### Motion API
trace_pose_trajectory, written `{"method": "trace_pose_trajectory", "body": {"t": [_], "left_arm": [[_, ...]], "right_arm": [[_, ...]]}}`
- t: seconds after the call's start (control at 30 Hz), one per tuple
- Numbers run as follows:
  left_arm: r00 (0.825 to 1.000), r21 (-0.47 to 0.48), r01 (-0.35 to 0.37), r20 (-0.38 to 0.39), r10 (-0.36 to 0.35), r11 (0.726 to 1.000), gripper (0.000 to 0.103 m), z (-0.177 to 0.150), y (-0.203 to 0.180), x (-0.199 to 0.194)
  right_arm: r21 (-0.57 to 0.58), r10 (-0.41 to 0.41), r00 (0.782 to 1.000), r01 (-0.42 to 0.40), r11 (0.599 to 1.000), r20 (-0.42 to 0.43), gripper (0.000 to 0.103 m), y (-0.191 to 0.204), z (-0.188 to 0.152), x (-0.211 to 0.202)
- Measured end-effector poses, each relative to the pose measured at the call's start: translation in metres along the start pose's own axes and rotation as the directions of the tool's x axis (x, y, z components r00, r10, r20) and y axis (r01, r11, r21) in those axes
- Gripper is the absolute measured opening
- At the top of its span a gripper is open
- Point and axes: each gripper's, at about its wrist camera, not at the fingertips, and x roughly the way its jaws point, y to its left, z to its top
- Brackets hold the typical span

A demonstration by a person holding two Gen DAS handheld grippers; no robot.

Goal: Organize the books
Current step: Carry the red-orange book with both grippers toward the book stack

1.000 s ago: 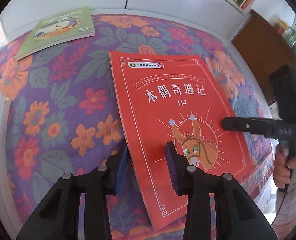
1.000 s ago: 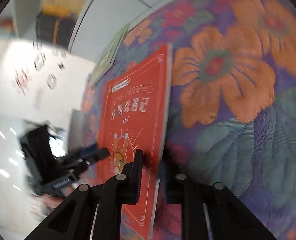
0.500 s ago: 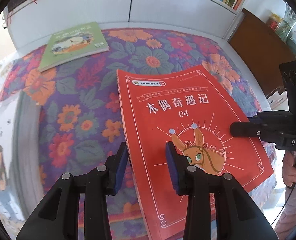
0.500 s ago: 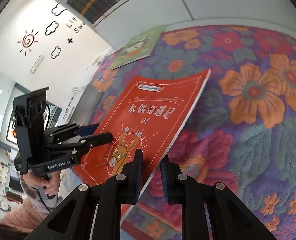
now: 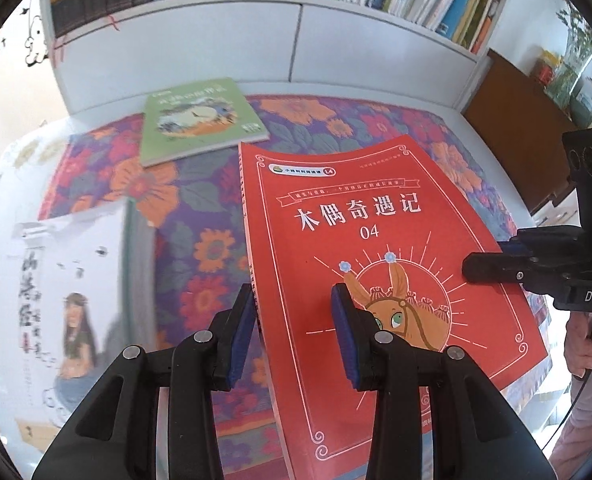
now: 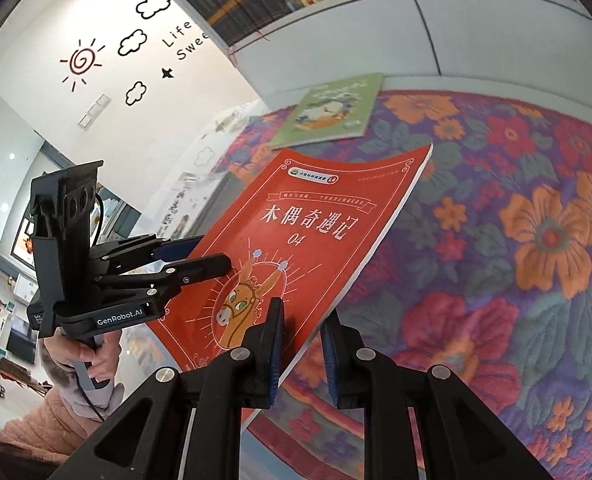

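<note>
While we look along the left gripper (image 5: 292, 332), we count three loose books: a red book (image 5: 375, 264), a green book (image 5: 200, 120) lying flat on the floral cloth (image 5: 200, 224) near the white cabinet (image 5: 256, 40), and a white book (image 5: 68, 292) at the left, blurred. Our left fingers straddle the red book's spine edge, one blue pad beneath and one over the cover, with a gap showing between them, so we cannot tell whether they pinch it. The right gripper (image 5: 495, 264) reaches in over the book's opposite edge. The cover is red with white Chinese lettering, "04" and a donkey's head inside a sunburst.

From the right wrist we count two books clearly: the red book (image 6: 315, 236), raised and tilted above the cloth, and the green book (image 6: 331, 112) beyond it. Our right gripper (image 6: 301, 344) is clamped on the red book's lower edge; the left gripper (image 6: 200, 256) meets its far side.
</note>
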Motion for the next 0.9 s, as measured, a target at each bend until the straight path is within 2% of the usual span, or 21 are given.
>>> {"method": "trace_pose_trajectory", "body": {"t": [0.3,0.53,0.73,0.9], "left_arm": [[0.997,-0.042,-0.045,0.059,0.048,0.998,0.035,0.004,0.06,-0.046],[0.992,-0.119,-0.083,0.088,0.093,0.989,0.035,-0.004,0.124,-0.074],[0.987,-0.188,-0.132,0.069,0.147,0.973,0.036,-0.024,0.174,-0.084],[0.988,-0.223,-0.145,0.029,0.155,0.964,0.036,-0.04,0.203,-0.074]], "right_arm": [[-0.12,0.025,1.0,-0.024,0.992,0.009,0.018,0.067,0.03,0.017],[-0.204,0.068,0.998,-0.068,0.977,-0.009,0.018,0.122,0.054,0.054],[-0.273,0.101,0.993,-0.115,0.955,-0.067,0.018,0.171,0.064,0.103],[-0.292,0.102,0.988,-0.132,0.947,-0.117,0.018,0.189,0.061,0.14]]}}
